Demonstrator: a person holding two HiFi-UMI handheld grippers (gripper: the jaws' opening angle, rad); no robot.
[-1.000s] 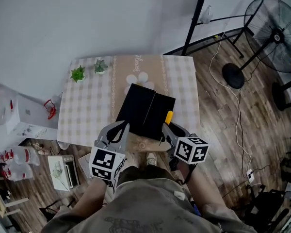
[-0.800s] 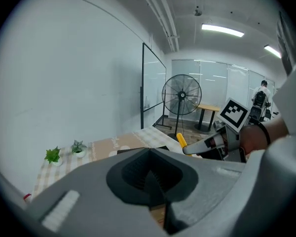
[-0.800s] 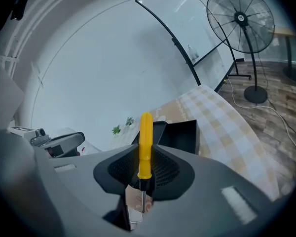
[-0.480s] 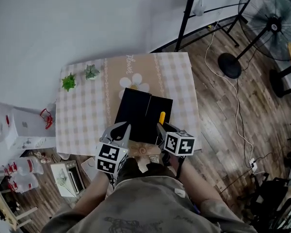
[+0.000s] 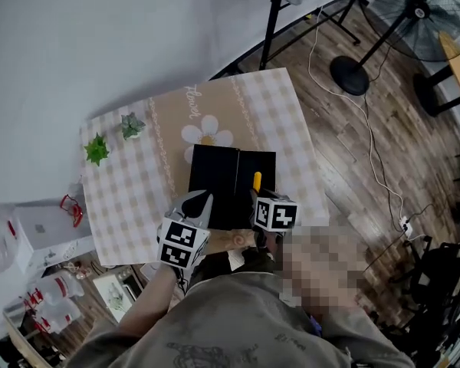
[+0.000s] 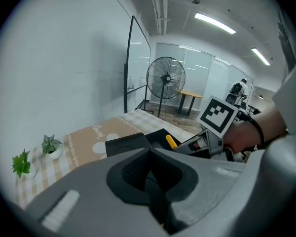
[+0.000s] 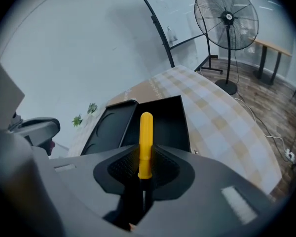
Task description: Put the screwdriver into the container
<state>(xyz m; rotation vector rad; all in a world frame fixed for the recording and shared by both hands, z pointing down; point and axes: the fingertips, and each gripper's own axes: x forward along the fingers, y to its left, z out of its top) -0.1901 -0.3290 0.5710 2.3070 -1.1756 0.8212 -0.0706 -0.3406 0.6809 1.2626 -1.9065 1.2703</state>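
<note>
Head view: I see my left tongs (image 5: 200,200) and right tongs (image 5: 257,195) at the near edge of the open black container (image 5: 215,179), which lies on the checked bench (image 5: 134,182). The screwdriver (image 5: 256,181) shows its yellow handle over the container's right half.

Left gripper view: the left tongs are pressed together with nothing between them.

Right gripper view: the right tongs pinch the screwdriver, its handle pointing forward above the container.

Unreadable cursive script (image 5: 193,96) on tablecloth (image 5: 130,182)
</note>
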